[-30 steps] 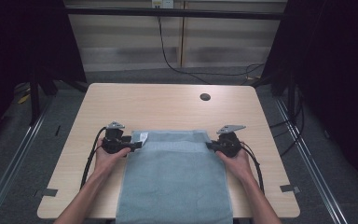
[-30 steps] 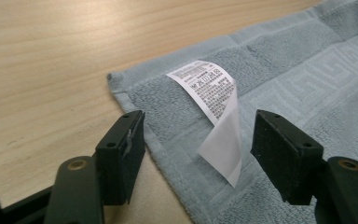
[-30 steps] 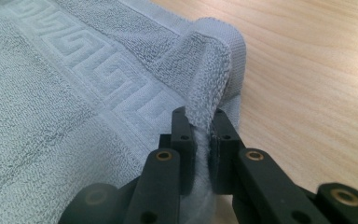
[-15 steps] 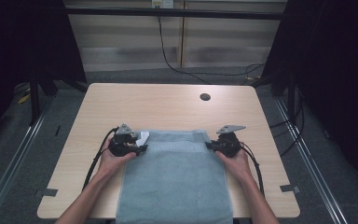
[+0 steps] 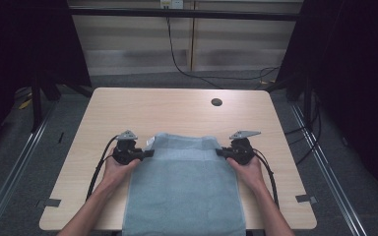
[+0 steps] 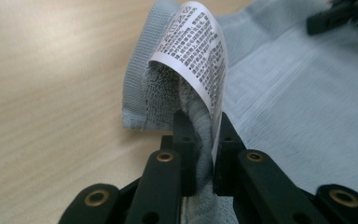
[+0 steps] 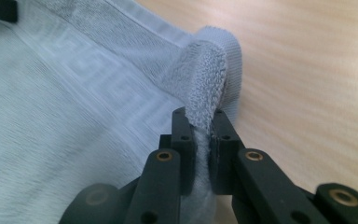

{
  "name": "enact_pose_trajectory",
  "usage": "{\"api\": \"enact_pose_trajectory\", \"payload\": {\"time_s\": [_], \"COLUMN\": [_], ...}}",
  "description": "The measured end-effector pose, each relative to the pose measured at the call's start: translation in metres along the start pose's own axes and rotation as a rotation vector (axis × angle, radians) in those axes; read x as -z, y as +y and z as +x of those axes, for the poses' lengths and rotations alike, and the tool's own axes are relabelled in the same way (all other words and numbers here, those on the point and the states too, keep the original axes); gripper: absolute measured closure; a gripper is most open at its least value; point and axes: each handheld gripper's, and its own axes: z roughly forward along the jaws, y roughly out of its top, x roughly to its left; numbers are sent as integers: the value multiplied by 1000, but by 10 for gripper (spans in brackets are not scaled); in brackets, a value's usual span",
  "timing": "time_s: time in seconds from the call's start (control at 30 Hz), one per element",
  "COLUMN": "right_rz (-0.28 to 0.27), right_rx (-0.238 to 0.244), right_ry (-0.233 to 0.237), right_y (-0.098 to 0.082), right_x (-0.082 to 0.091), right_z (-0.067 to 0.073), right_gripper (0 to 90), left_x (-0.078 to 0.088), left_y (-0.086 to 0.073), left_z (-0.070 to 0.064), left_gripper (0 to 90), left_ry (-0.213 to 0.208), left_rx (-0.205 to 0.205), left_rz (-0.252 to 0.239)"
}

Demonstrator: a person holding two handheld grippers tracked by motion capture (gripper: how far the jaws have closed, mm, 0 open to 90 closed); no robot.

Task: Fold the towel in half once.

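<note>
Since a second ago, my left gripper (image 5: 147, 153) has slid in from beside the towel (image 5: 187, 187) to its far left corner, and its jaws have just been closing; they now pinch the hem there, with the white care label (image 6: 198, 56) curling over them. My right gripper (image 5: 220, 153) sits where it was, clamped on the towel's far right corner, a small fold of terry bunched between its jaws in the right gripper view. The towel lies flat on the table (image 5: 177, 110), its near end hanging over the edge closest to me, well short of the round hole (image 5: 216, 102) beyond it. I judge the cloth light, soft and limp: it will sag between the two grips and drape rather than hold shape. The stitched hem at each far corner is the firmest place to hold; the label alone would slip or tear.
</note>
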Motion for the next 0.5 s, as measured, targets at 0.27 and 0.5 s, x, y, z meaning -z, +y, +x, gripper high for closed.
{"api": "enact_pose_trajectory", "payload": {"time_s": [0.27,0.5], "right_rz": [-124,-206], "right_rx": [-13,-3], "right_ry": [47,61], "right_y": [28,50], "right_x": [18,46], "right_z": [3,-5], "right_gripper": [838,838], "left_x": [13,29], "left_y": [24,47], "left_z": [-4,-5], "left_gripper": [834,829], "left_ry": [-8,11], "left_rx": [4,-53], "left_rz": [-103,-135]}}
